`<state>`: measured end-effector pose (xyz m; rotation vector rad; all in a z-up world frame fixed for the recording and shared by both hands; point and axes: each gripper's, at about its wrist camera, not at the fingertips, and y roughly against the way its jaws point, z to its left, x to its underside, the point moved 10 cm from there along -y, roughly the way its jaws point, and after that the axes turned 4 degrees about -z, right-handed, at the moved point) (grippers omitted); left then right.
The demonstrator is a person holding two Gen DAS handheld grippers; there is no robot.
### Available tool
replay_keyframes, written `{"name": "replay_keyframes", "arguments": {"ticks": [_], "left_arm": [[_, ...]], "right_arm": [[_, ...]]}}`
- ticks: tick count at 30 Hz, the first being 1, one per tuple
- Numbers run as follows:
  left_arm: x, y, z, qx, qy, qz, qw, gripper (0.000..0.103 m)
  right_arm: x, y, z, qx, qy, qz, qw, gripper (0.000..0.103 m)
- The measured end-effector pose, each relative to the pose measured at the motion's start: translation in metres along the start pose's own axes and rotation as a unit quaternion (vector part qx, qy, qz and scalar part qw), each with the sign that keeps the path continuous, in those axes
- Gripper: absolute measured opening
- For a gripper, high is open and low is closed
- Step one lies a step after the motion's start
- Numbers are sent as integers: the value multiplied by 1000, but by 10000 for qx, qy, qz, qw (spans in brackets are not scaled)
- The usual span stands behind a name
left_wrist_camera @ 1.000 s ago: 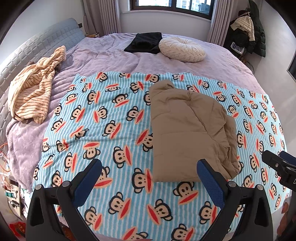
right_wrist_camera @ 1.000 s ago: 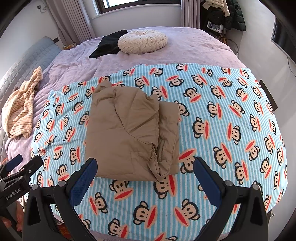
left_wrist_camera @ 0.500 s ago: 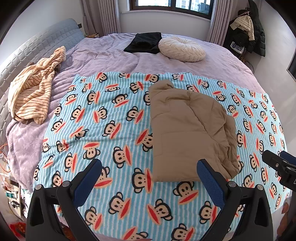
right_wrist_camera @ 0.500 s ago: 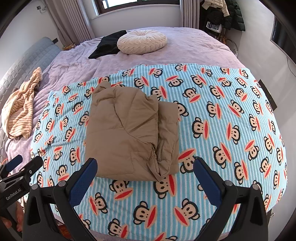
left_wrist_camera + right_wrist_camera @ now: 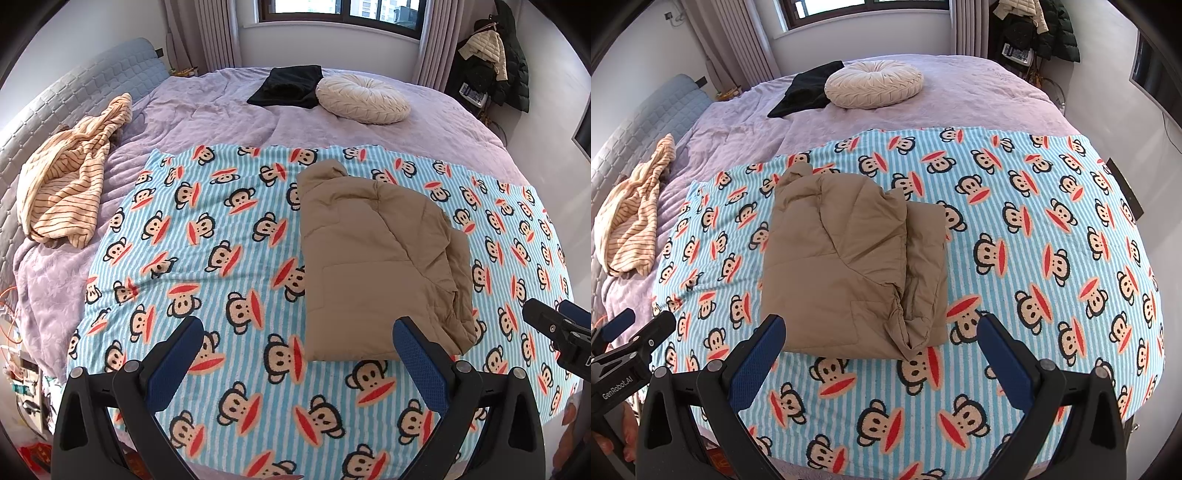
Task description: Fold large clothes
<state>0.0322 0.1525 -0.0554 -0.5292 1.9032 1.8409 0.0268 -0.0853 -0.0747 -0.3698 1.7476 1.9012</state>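
A tan quilted jacket (image 5: 376,258) lies folded into a compact rectangle on a blue striped monkey-print blanket (image 5: 207,258); it also shows in the right wrist view (image 5: 849,266). My left gripper (image 5: 295,347) is open and empty, held above the blanket's near edge, short of the jacket. My right gripper (image 5: 882,343) is open and empty, just short of the jacket's near edge. Each gripper shows at the edge of the other's view: the right (image 5: 557,328), the left (image 5: 631,339).
The blanket (image 5: 1052,258) covers the near half of a lilac bed (image 5: 221,110). A striped orange garment (image 5: 70,177) lies at the left by the grey headboard (image 5: 74,92). A black garment (image 5: 288,85) and a round cream cushion (image 5: 364,98) lie at the far side. Coats (image 5: 495,59) hang at the back right.
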Motion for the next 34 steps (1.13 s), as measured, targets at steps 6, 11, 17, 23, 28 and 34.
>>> {"name": "replay_keyframes", "arguments": {"ticks": [6, 11, 17, 23, 28, 34], "left_arm": [[0, 0, 1, 3, -4, -9, 10000, 102], [1, 2, 2, 3, -12, -18, 10000, 102], [1, 3, 2, -20, -4, -23, 10000, 102], [0, 6, 3, -27, 21, -44, 10000, 102], [-1, 7, 6, -82, 111, -71, 9999, 102], [-2, 7, 8, -19, 157, -130, 9998, 102]], "right_arm": [[0, 1, 0, -3, 3, -3, 10000, 103], [0, 1, -1, -5, 3, -5, 10000, 103], [0, 1, -1, -10, 4, -6, 10000, 103], [0, 1, -1, -10, 7, -4, 10000, 103], [3, 1, 0, -33, 15, 2, 10000, 103], [6, 2, 1, -16, 1, 2, 10000, 103]]}}
